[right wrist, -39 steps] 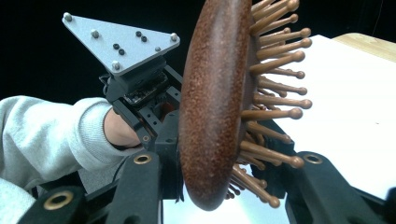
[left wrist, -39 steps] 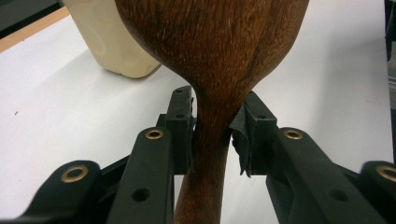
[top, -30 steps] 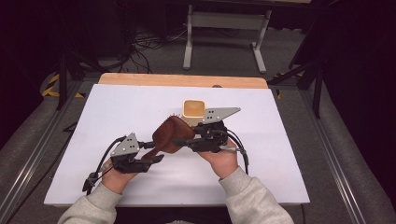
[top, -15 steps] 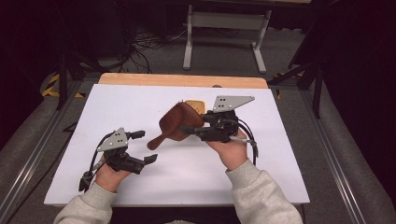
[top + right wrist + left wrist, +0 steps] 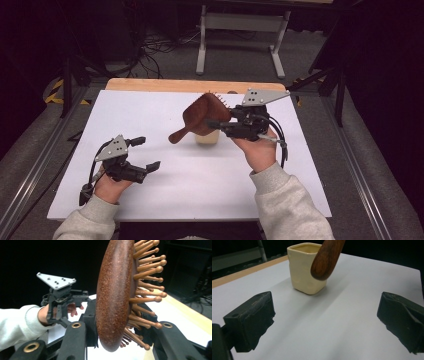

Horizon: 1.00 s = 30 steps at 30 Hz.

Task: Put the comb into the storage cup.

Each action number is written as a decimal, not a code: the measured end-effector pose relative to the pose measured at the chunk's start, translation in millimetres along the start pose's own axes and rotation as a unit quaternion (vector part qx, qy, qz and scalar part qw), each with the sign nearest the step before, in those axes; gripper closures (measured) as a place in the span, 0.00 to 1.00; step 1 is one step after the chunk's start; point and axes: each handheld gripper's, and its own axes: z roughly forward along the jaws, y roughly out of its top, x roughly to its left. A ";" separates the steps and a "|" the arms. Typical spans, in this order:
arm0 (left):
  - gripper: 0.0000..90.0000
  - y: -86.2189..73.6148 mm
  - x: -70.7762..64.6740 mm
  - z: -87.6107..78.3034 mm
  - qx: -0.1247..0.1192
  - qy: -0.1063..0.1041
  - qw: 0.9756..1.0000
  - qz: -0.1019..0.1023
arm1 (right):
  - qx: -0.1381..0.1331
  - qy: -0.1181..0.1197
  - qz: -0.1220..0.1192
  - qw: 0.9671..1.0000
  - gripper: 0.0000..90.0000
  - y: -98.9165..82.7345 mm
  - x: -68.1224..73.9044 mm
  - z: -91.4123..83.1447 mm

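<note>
On the white tabletop (image 5: 200, 175): 1 cream square cup (image 5: 307, 267), standing upright near the middle, well in from every edge. Wooden strip (image 5: 150, 85) runs along the far edge; open white surface lies between the cup and the near edge, and to the cup's left.

Above the cup: 1 brown wooden hairbrush (image 5: 200, 115), raised off the table and tilted, handle end pointing down-left just in front of the cup, pegs facing away from the person. Right gripper (image 5: 220, 124) jaws closed on the brush head, 1 against its smooth back, 1 on the peg side.

Near left corner area: left gripper (image 5: 146, 152), jaws spread wide, nothing between them, well apart from cup and brush.
</note>
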 end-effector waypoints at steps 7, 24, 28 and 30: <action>0.02 -4.1 5.4 -0.4 0.010 0.007 1.000 -0.005 | -0.007 -0.027 0.003 1.000 0.68 6.5 -8.1 -8.9; 0.03 -6.5 13.1 -6.3 0.004 0.022 1.000 -0.012 | -0.015 -0.097 0.012 0.995 0.67 9.4 -23.4 -25.7; 0.03 -6.5 13.0 -6.8 0.003 0.024 1.000 -0.012 | -0.013 -0.115 0.013 0.993 0.67 7.8 -27.9 -27.7; 0.03 -6.5 13.1 -6.9 0.003 0.023 1.000 -0.012 | -0.012 -0.117 0.015 0.993 0.67 7.5 -29.0 -28.3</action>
